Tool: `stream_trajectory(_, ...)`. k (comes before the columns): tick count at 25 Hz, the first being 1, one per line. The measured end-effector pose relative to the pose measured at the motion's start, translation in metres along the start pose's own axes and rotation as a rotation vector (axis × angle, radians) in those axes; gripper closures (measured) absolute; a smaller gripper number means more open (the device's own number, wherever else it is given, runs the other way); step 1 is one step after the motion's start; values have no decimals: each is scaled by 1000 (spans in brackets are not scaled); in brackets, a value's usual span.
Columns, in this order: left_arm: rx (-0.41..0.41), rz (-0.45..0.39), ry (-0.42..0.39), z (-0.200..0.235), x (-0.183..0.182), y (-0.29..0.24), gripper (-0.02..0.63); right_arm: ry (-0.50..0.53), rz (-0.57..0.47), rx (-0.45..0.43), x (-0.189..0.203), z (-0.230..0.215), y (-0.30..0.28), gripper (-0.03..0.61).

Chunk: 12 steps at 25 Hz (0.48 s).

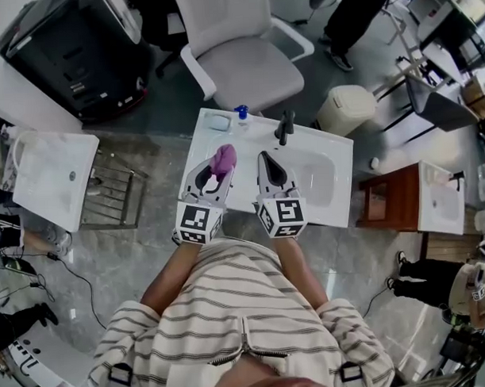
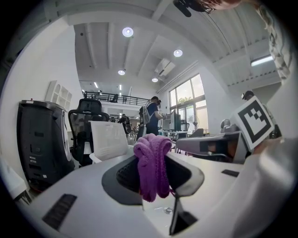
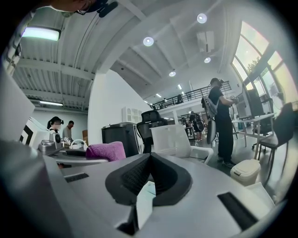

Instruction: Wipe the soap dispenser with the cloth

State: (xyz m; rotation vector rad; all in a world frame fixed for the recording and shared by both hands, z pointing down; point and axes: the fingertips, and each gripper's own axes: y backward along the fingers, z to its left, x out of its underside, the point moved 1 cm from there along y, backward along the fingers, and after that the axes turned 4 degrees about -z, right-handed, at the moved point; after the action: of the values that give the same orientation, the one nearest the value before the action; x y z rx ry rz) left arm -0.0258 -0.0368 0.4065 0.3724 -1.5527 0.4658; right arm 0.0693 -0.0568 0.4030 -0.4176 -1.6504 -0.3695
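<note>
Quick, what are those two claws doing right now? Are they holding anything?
Left gripper: closed on the purple cloth.
Right gripper: closed, with nothing between its jaws.

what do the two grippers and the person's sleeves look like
Both the left gripper and the right gripper have pale grey, tapering shells, with black ribbed pads lining the jaws. Each carries a white cube printed with black square markers at its rear. The person wears a cream top with thin dark stripes, sleeves included.
</note>
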Motion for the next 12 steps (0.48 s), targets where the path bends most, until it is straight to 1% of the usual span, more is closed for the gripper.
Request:
stream_trajectory(8,-8,-20,-8,-10,-5,-1,485,10,-29,7,-15,-10,13,580)
stream_trajectory(12,-22,-27,-12,-11,-9,-1,485,2,-29,13,-16,-15,15,580)
